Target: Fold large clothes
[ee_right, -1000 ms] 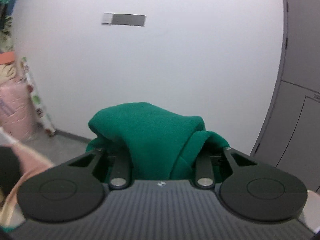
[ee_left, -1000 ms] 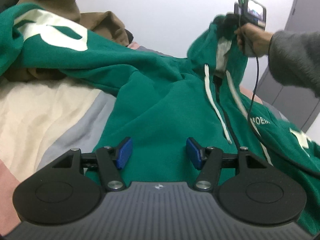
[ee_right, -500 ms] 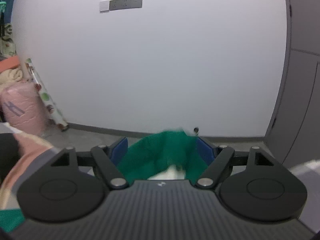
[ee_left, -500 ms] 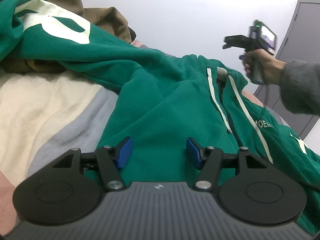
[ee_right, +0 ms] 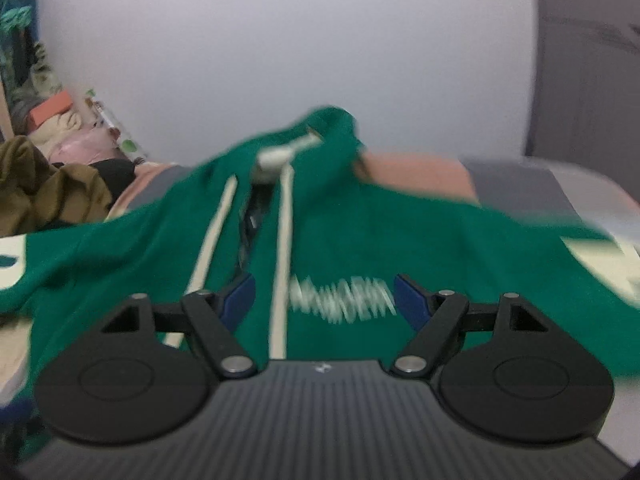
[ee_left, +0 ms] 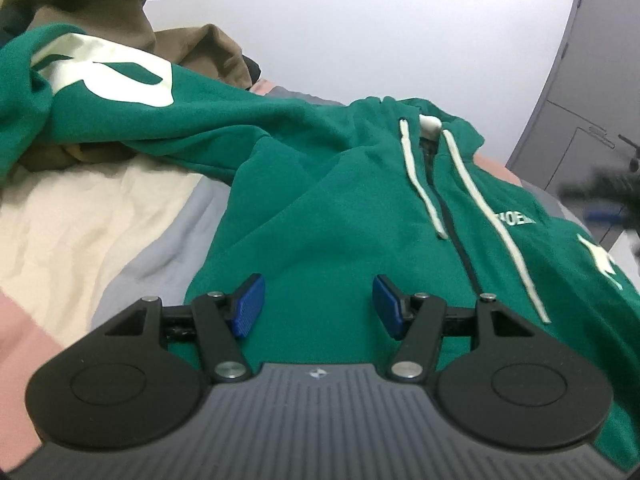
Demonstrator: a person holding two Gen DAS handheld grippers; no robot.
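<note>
The green hoodie [ee_left: 328, 208] is a soft, matt fleece cloth with a faint nap; its white drawstrings [ee_left: 424, 184] look like flat woven cotton cord, and the big white print [ee_left: 116, 80] on its sleeve is smooth and slightly sheened. The bedsheet [ee_left: 80, 216] is matt, crinkled cloth. The brown garment [ee_left: 188, 44] is dull, heavier fabric. The left gripper [ee_left: 316, 306] has ribbed blue rubbery pads [ee_left: 248, 306], matt black plastic arms, shiny metal pivots and a ridged grey plastic body

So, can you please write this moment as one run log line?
stage: hoodie spread on bed | left gripper: open, above green hoodie | right gripper: open, jaws just opened, nothing gripped | drawstrings: loose
</note>
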